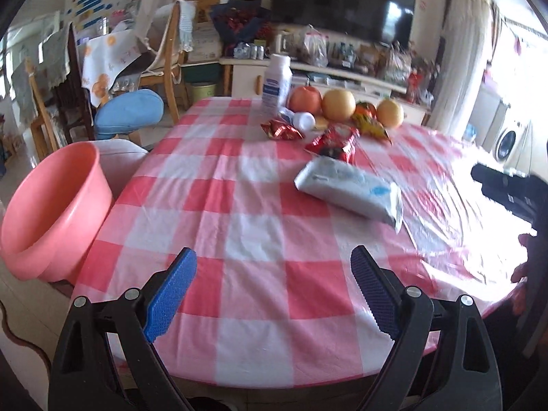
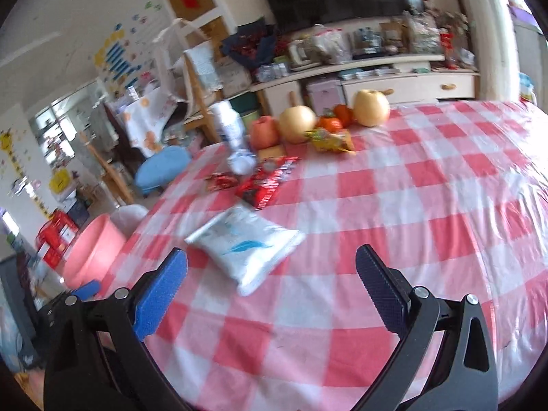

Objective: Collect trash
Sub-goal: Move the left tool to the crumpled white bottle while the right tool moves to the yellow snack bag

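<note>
**Both grippers hover open over the checked table**

The left gripper (image 1: 274, 281), black with blue ribbed pads, hangs nearest the lens above the red-and-white checked tablecloth under clear plastic film (image 1: 239, 226), its jaws spread wide with nothing between them. The right gripper (image 2: 270, 284) is the same, wide apart and empty.

From the left wrist view, a white soft plastic pack with a blue mark (image 1: 349, 188) lies at one o'clock. Beyond it, near twelve o'clock, sit a crumpled red foil wrapper (image 1: 334, 144), a smaller red wrapper (image 1: 281, 130) and a yellow snack wrapper (image 1: 371, 126), close by the round fruit (image 1: 339, 104) and a white upright bottle (image 1: 276, 82). A pink plastic basin (image 1: 51, 212) stands at nine o'clock, beside the table edge.
</note>
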Demonstrator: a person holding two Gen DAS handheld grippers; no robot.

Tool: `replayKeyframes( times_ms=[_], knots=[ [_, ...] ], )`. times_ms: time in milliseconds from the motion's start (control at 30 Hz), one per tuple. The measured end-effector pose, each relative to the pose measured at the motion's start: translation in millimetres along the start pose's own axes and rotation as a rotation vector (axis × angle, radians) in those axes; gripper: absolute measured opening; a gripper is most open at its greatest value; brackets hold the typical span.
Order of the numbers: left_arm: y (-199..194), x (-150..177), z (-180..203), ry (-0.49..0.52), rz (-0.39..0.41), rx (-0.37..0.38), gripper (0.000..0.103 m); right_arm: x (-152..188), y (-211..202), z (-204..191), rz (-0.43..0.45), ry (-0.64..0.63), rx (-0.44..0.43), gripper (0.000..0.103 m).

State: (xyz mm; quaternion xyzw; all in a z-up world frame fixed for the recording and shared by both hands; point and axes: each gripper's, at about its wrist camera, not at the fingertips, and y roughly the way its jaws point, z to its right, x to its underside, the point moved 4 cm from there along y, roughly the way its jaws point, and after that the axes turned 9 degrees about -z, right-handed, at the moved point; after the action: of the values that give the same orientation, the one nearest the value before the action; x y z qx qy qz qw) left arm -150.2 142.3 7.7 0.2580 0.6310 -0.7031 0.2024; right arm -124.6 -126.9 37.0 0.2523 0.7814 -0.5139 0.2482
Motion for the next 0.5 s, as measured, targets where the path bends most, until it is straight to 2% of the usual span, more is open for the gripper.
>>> replayKeyframes(
  times_ms=[167, 300, 400, 500],
  knots=[
    [7.8, -6.0, 14.8, 0.035, -0.020, -0.007, 0.091, -10.6, 6.7, 37.5, -0.011, 0.091, 0.045, 0.099],
    [13.3, -27.0, 19.9, 0.010, -0.029, 0.008, 0.091, -16.9, 13.9, 49.8, -0.010, 0.086, 0.082, 0.099],
    [22.1, -54.6, 21.7, -0.036, -0.048, 0.043, 0.091, -23.7, 20.8, 54.4, -0.005, 0.072, 0.084, 0.099],
    [34.1, -90.5, 25.7, -0.063, -0.047, 0.048, 0.091, -31.1, 33.6, 60.3, -0.015, 0.079, 0.066, 0.099]
  ],
)
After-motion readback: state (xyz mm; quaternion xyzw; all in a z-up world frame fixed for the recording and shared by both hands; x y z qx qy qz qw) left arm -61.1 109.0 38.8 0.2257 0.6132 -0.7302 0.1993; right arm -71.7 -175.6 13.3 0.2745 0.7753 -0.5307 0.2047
